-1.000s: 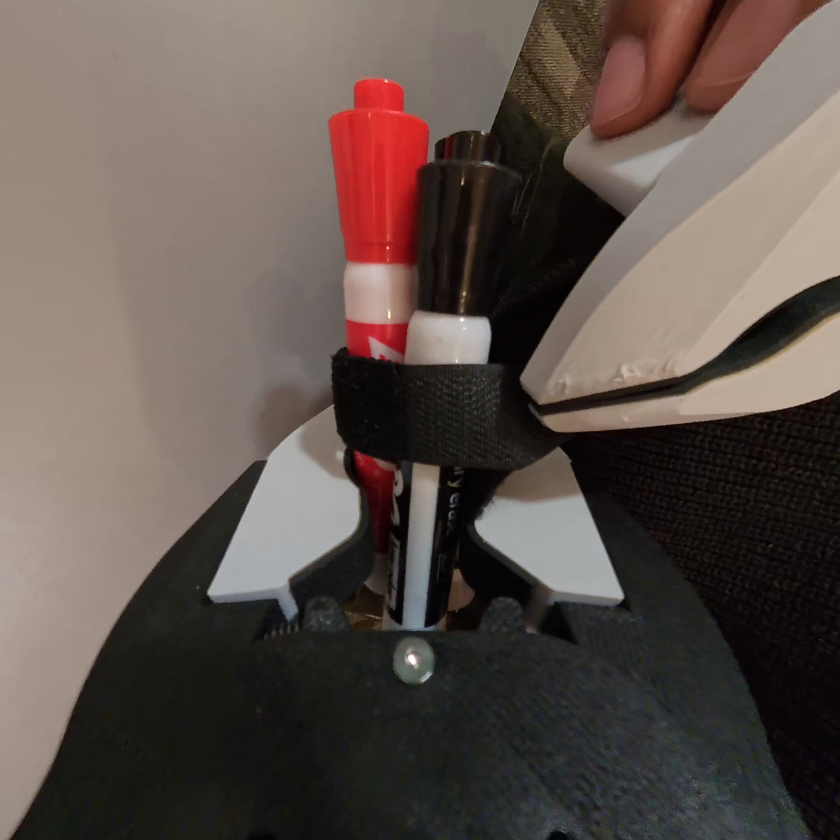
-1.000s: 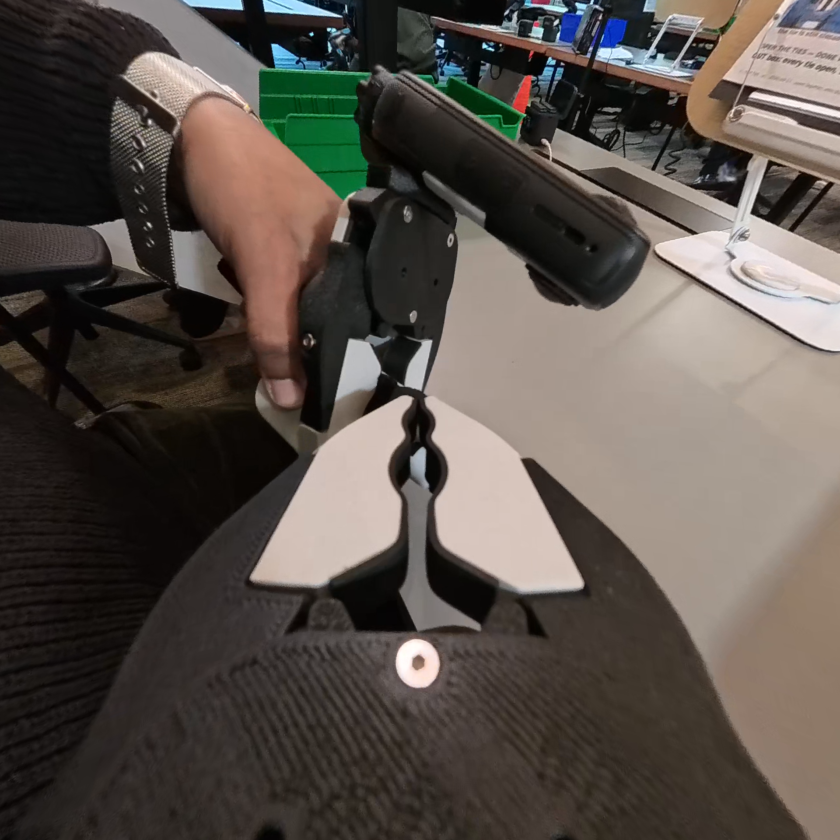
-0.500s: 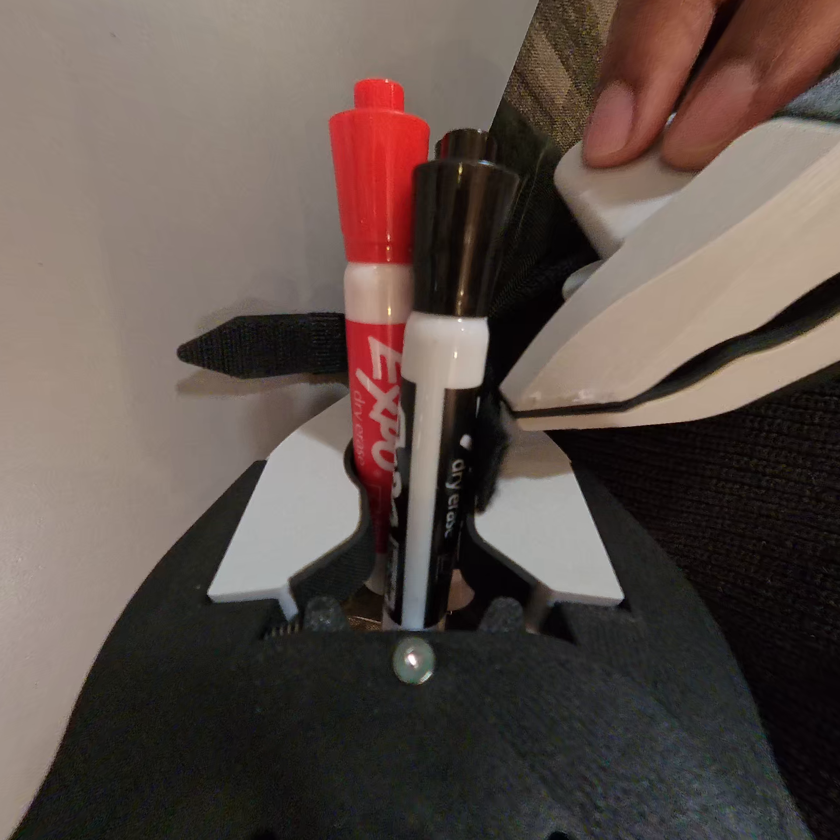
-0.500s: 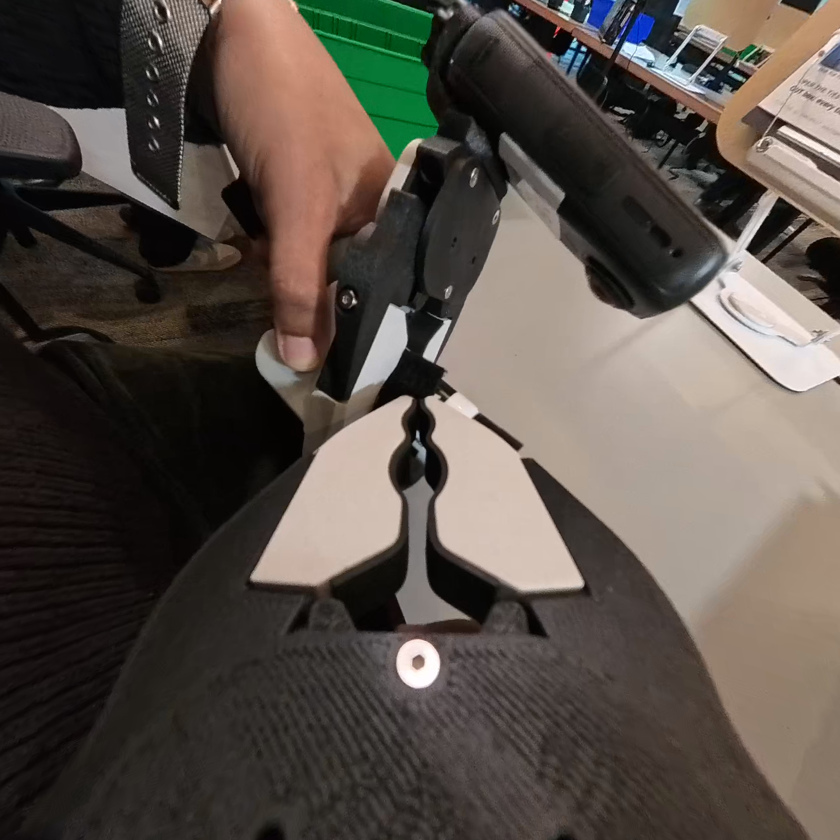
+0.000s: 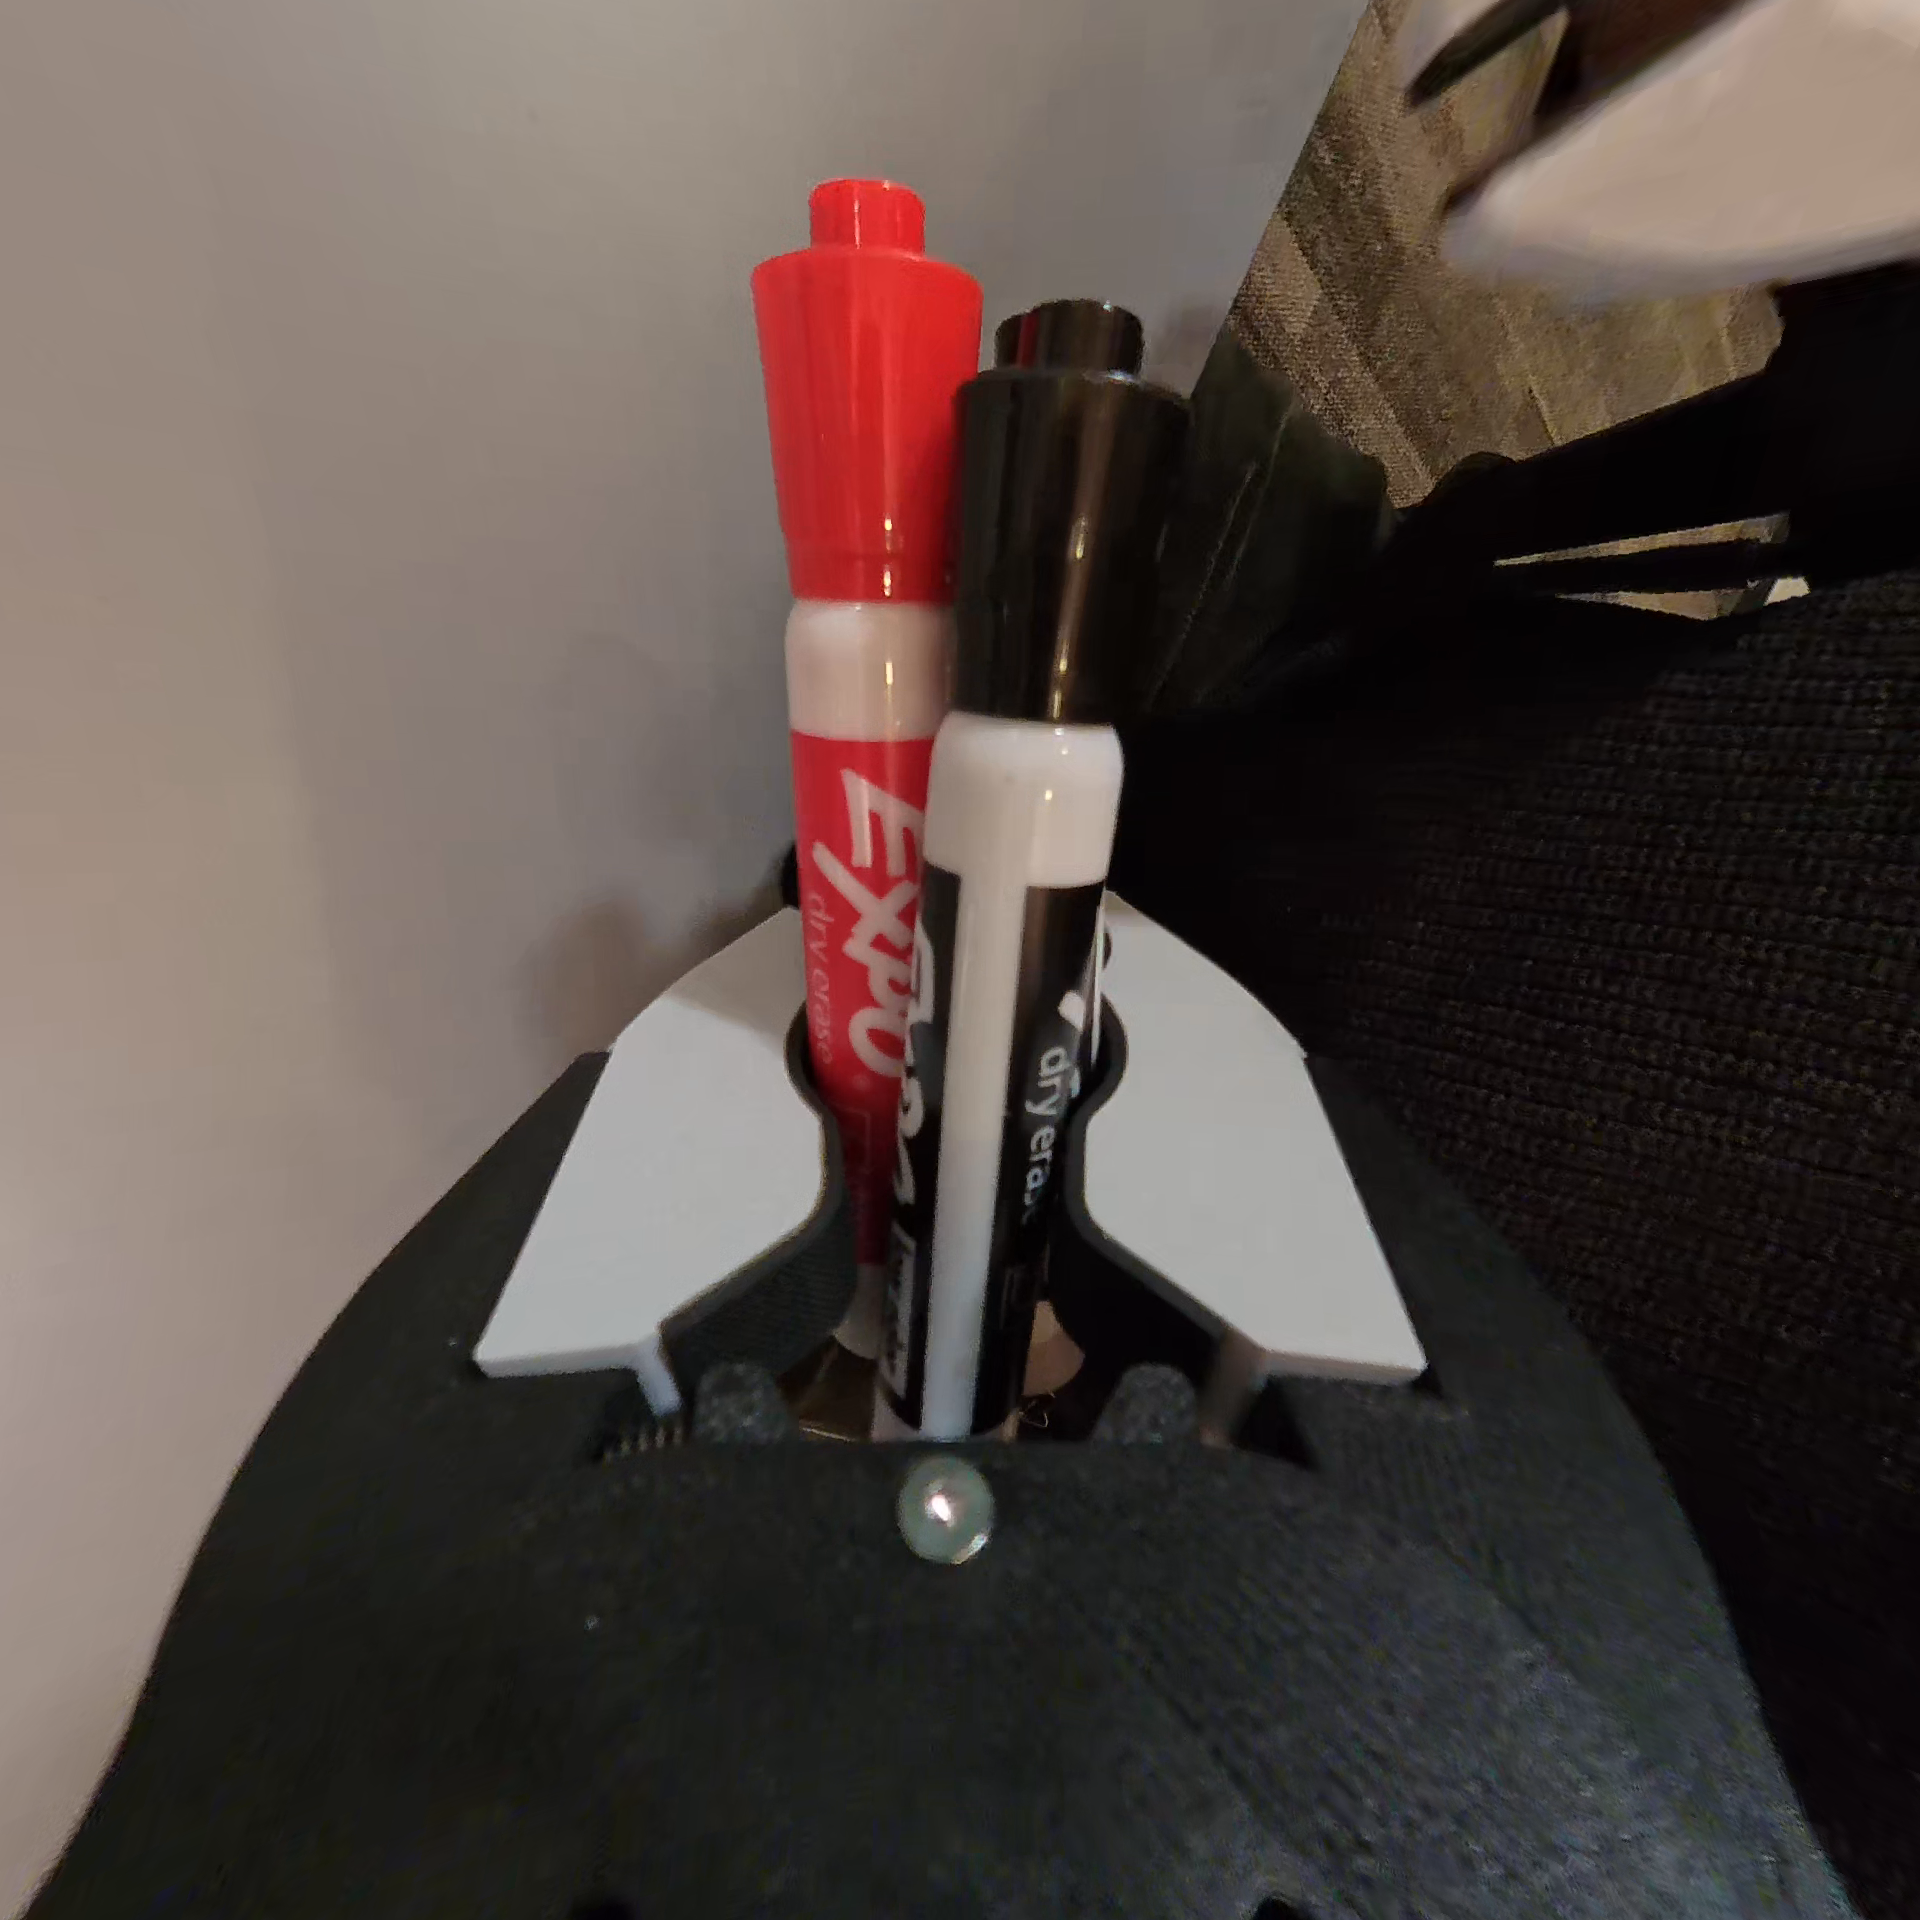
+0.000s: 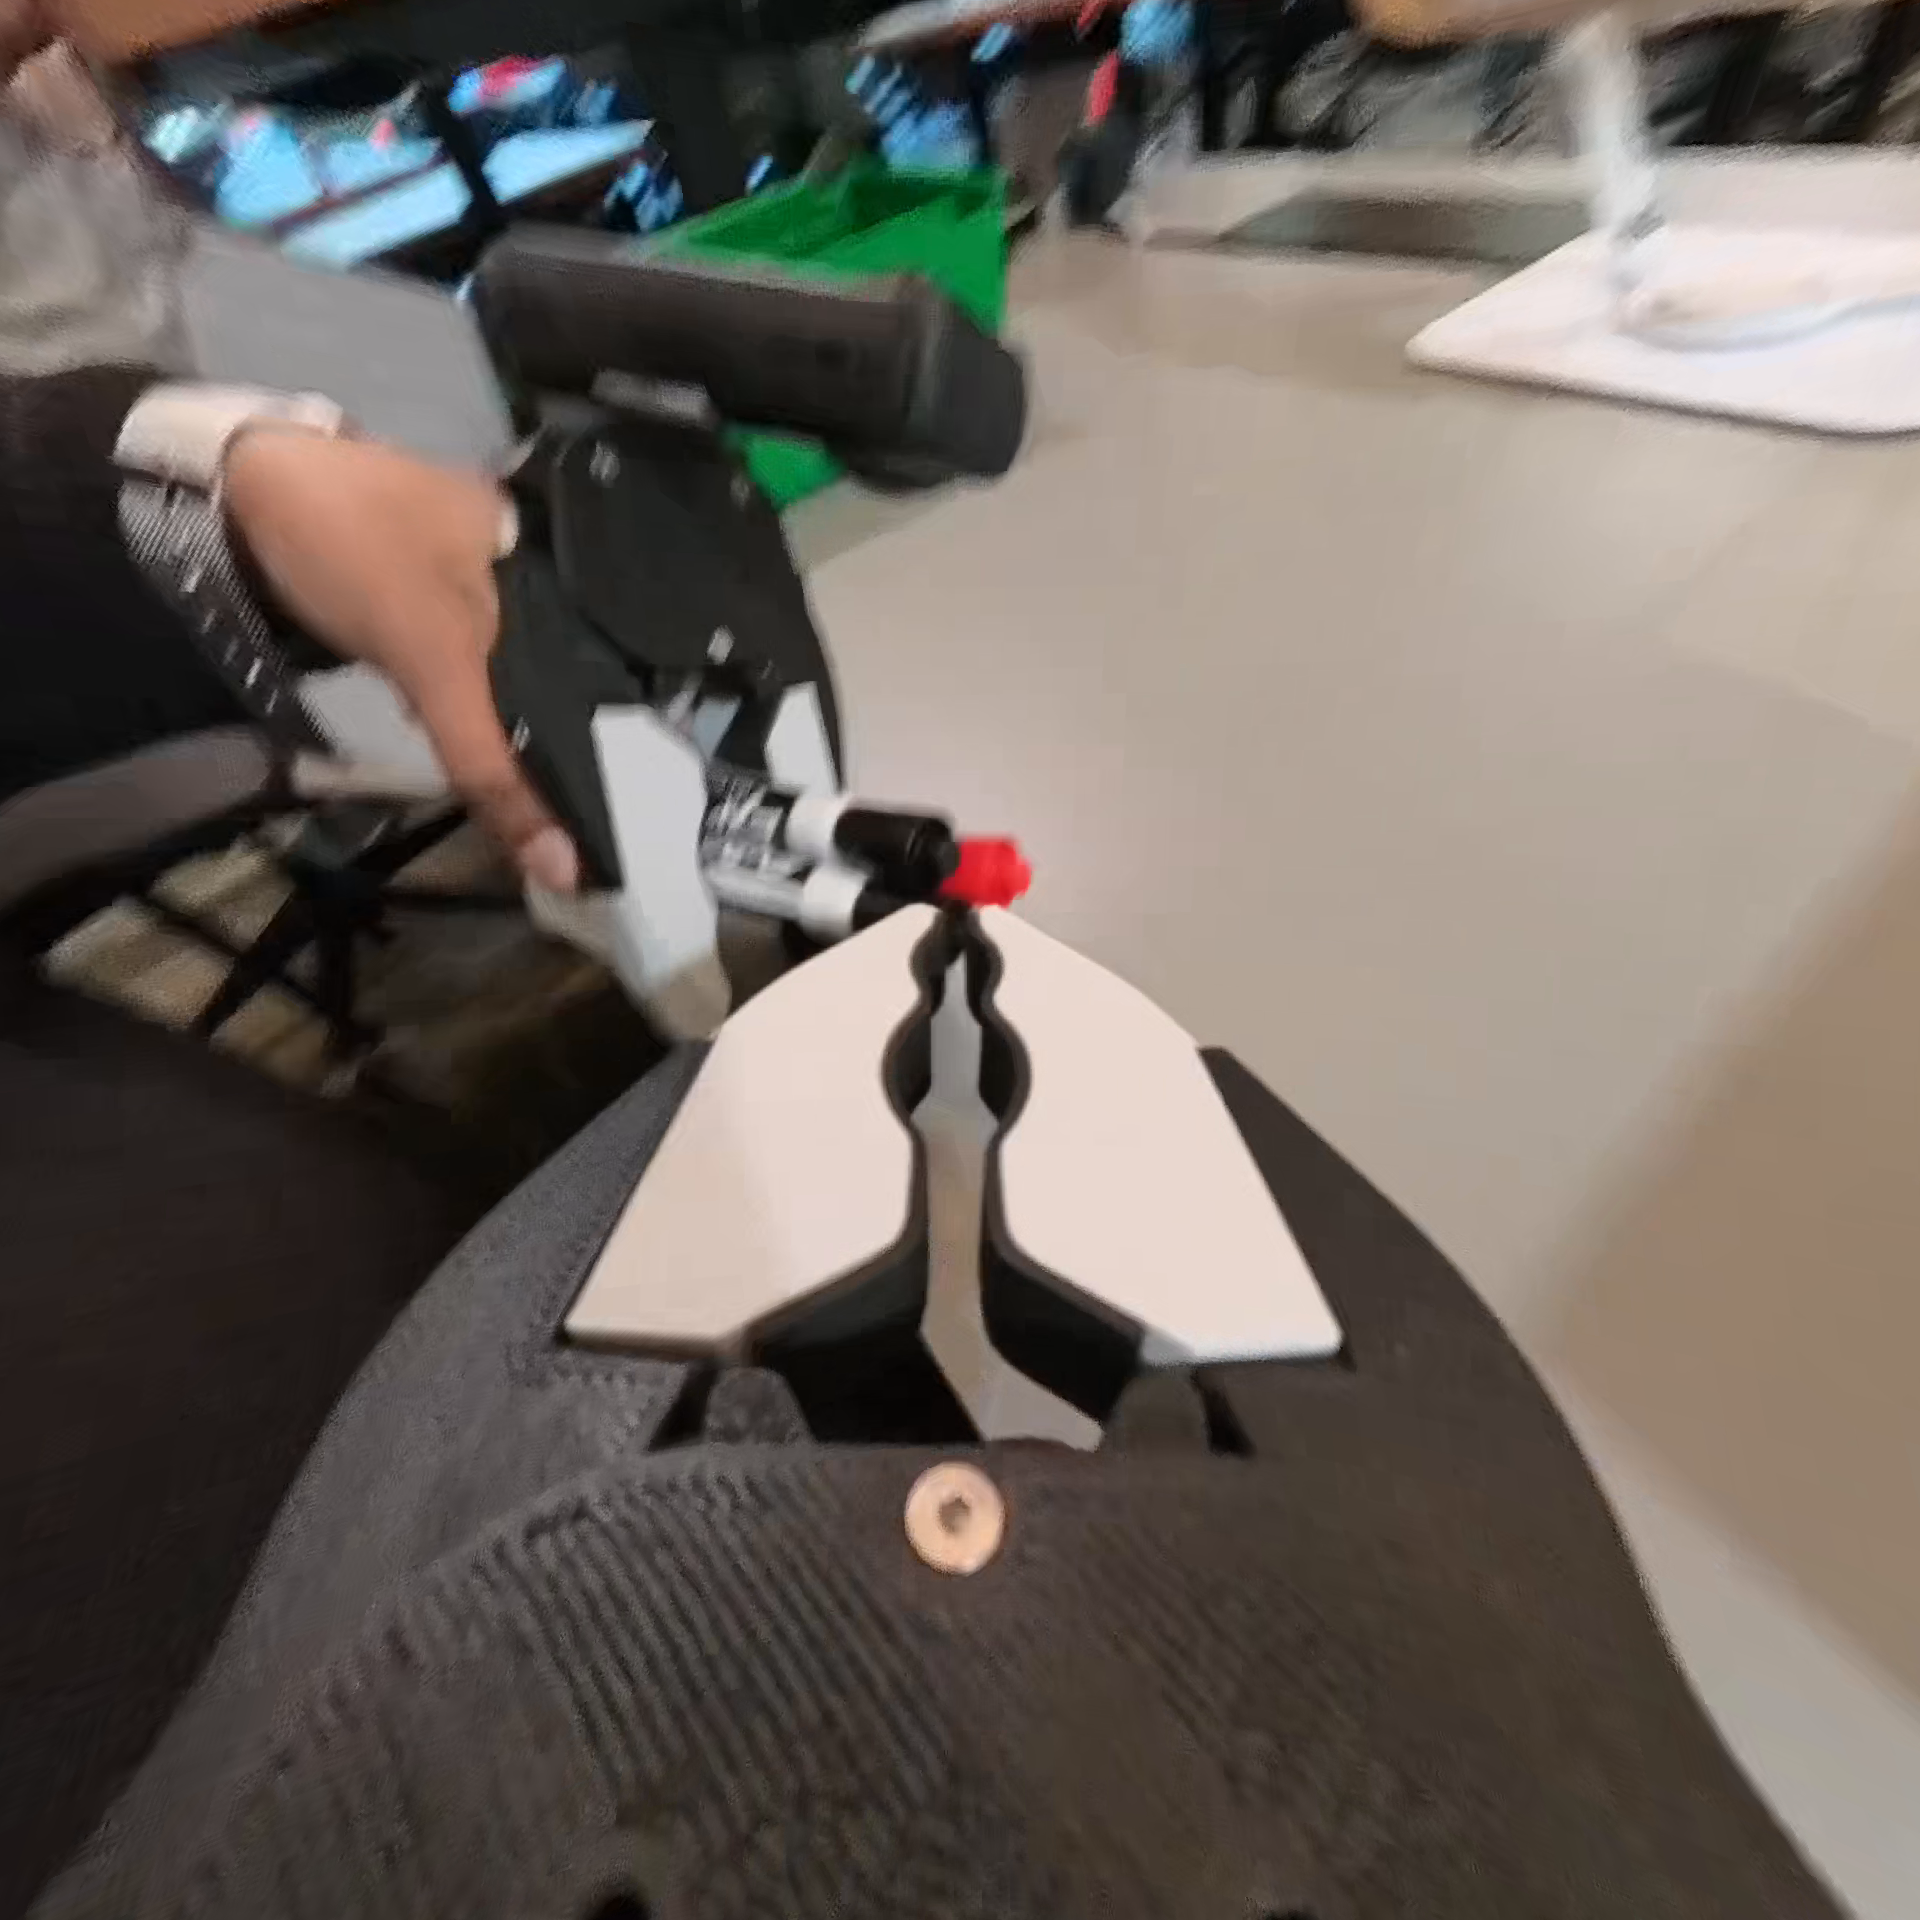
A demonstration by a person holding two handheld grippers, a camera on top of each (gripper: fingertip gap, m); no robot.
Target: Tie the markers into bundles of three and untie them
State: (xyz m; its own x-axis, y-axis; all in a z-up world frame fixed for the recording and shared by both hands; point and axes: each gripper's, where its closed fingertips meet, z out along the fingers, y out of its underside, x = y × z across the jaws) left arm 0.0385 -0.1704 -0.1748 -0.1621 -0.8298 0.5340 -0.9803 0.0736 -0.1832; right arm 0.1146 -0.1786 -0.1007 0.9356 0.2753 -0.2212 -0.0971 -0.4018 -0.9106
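Glossy plastic is what I have in the left gripper (image 5: 951, 997): a red marker (image 5: 868, 582) and a black marker (image 5: 1039, 790) side by side, with the cap of a second black marker (image 5: 1070, 338) peeping just behind the front black one. My jaws are closed narrow around the lower barrels, caps pointing away from the camera. No strap crosses the barrels; a blurred black strap (image 5: 1621, 551) trails off to the right of the markers, so I judge them untied. These are light, stiff, smooth tubes, apt to slide past one another, so I would hold mid-barrel, never by the caps.

From the right wrist, blurred, the markers (image 6: 831, 852) jut sideways from the left gripper (image 6: 727, 821) held by a hand (image 6: 405, 613), just beyond the tips of my right gripper (image 6: 951, 925). Those jaws stand nearly together; whether they pinch the strap I cannot tell. Beyond the markers, a grey table (image 6: 1403, 727).
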